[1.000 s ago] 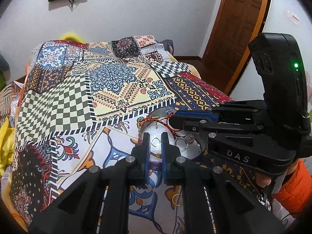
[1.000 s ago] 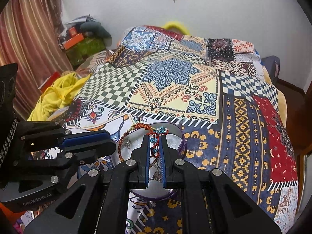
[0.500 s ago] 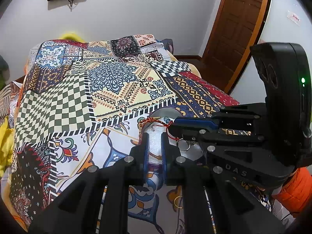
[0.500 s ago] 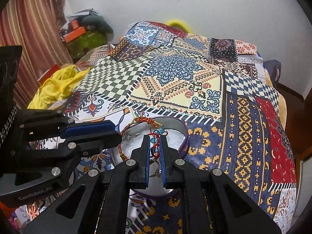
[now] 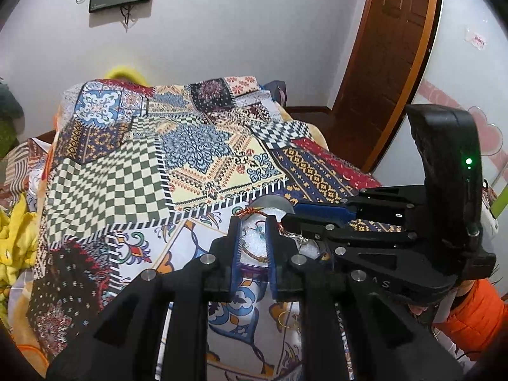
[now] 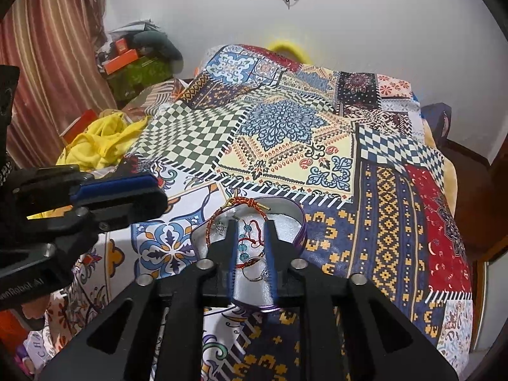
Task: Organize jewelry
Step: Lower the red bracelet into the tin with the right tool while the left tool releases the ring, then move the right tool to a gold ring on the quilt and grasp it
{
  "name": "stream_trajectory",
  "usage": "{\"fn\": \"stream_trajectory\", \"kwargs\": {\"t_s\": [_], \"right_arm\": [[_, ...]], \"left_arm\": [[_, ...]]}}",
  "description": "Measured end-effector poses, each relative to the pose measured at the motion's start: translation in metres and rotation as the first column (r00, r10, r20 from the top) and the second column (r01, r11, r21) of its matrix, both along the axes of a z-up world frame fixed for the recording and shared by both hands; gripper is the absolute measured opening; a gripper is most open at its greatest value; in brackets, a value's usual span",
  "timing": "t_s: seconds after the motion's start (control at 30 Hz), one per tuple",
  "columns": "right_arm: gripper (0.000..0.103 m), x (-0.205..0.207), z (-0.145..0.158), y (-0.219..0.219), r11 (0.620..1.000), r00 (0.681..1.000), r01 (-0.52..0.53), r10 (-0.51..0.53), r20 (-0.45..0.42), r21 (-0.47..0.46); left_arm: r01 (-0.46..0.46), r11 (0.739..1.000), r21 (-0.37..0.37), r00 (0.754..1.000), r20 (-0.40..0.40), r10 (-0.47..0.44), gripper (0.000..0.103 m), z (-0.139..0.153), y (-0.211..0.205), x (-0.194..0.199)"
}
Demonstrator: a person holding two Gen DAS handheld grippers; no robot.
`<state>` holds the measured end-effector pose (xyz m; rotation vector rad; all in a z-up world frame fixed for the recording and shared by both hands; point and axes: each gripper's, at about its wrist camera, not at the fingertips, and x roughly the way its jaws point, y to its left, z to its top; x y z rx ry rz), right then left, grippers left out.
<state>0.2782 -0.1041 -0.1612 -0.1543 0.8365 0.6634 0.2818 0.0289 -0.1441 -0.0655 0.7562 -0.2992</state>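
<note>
Both grippers hover over a round tin [image 6: 290, 212] on the bed [image 6: 390, 222]; right gripper [image 6: 250, 243] and left gripper [image 5: 252, 241] fingers released, empty; bracelets [image 6: 246, 238] and ring [image 6: 254, 274] lie inside; next likely needs pinching one piece.

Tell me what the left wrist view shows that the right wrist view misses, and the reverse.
Left wrist only: the wooden door and a gold ring lying on the bedspread outside the tin. Right wrist only: striped curtains, a silver ring and turquoise beads inside the tin. Both: the round jewelry tin holding a red cord bracelet on the patchwork bedspread.
</note>
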Motion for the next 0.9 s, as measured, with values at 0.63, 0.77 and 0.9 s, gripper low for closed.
{"fn": "stream_trajectory", "kwargs": {"t_s": [0.63,0.77,0.9], "right_arm": [[0.025,-0.048,0.023,-0.016,0.999,0.998,0.044,-0.045,0.047,0.020],[0.025,-0.057,0.012,-0.016,0.999,0.999,0.036,-0.036,0.010,0.015],[0.025,-0.069,-0.001,-0.013,1.000,0.999,0.022,-0.022,-0.025,0.004]], "left_arm": [[-0.076,0.995,0.068,0.997,0.016,0.075,0.025,0.014,0.016,-0.050],[-0.081,0.994,0.069,0.997,-0.011,0.082,0.025,0.003,0.018,-0.062],[-0.084,0.993,0.077,0.995,-0.047,0.088,0.025,-0.009,0.019,-0.071]]}}
